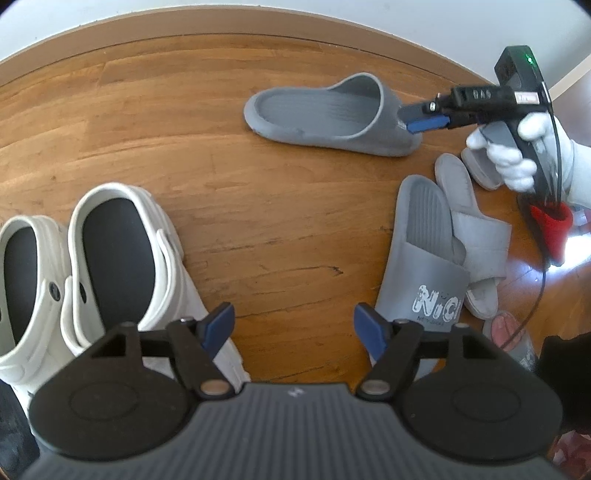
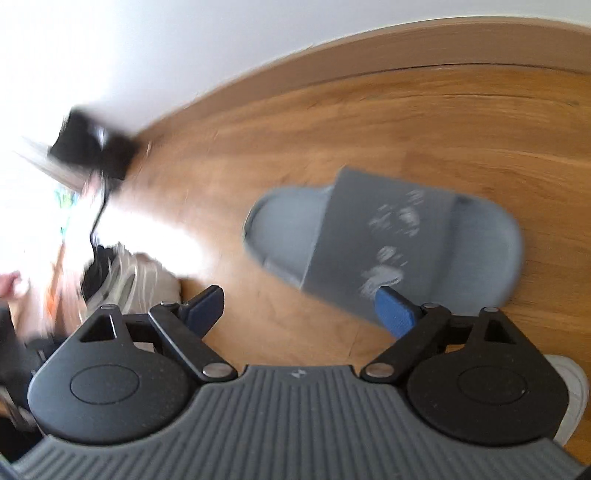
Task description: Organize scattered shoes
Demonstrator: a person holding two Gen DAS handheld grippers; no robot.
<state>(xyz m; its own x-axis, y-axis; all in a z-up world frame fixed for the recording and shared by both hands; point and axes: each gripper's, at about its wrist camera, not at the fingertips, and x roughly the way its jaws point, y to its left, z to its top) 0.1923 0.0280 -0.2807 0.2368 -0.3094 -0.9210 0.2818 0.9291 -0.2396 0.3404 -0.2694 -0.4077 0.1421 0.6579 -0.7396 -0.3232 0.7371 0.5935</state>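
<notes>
Two grippers gaping | grey slide (image 2: 388,240) near baseboard (image 1: 184,33)

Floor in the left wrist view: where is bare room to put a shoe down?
Bare wood lies between the white clogs and the printed grey slide, below the lone grey slide. The right side is crowded with overlapping slippers.

The right tongs (image 2: 301,308) are wide open over a blurry gray slipper (image 2: 384,240) on the wooden floor (image 2: 406,122).
</notes>
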